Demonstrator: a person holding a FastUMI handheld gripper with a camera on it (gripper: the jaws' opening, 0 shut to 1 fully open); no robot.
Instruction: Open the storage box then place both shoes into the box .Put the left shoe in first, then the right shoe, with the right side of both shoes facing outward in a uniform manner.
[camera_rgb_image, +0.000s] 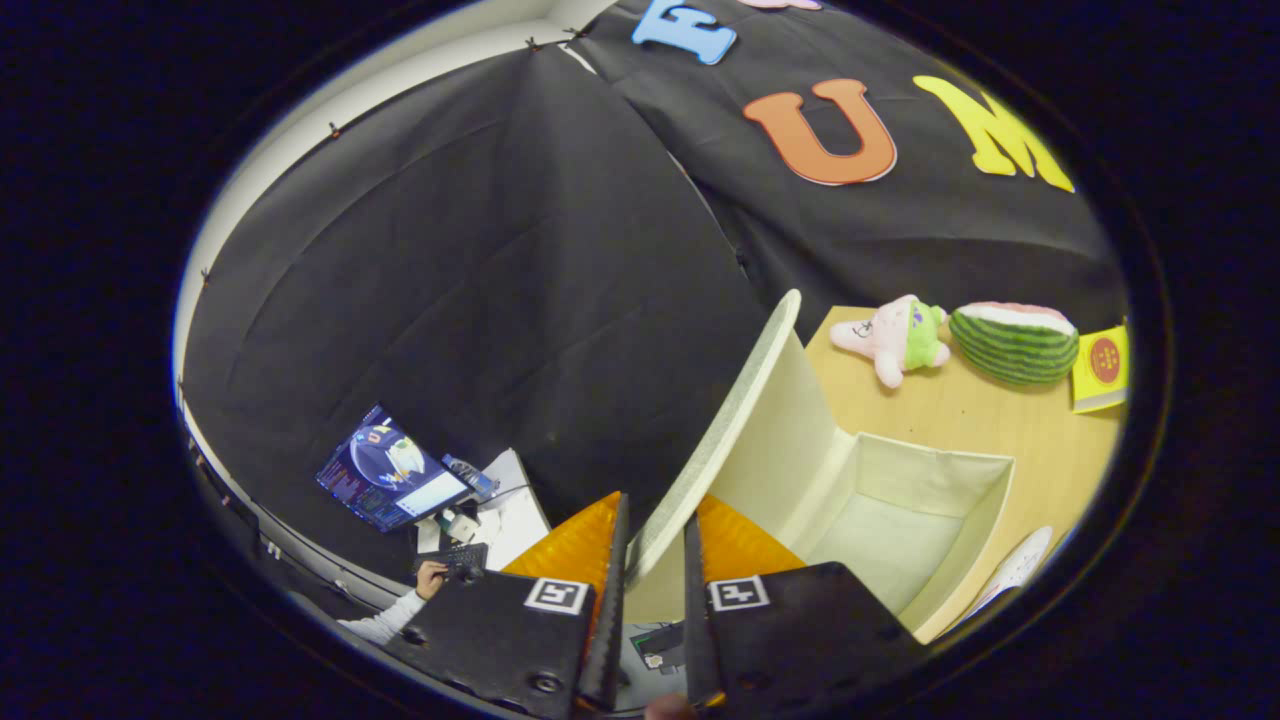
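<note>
The pale storage box (900, 540) stands open on the wooden table (960, 415), its inside bare. Its lid (730, 430) is swung up and stands on edge, running away from my fingers. My gripper (655, 545) is shut on the lid's near edge, one finger on each face of it. A white shoe (1015, 570) lies partly in sight on the table just past the box's far corner.
A pink and green plush toy (895, 340), a watermelon plush (1015, 342) and a yellow box (1100, 370) lie at the table's back. Beyond the lid, off the table, a person's hand (432, 577) rests at a keyboard beside a monitor (390, 470).
</note>
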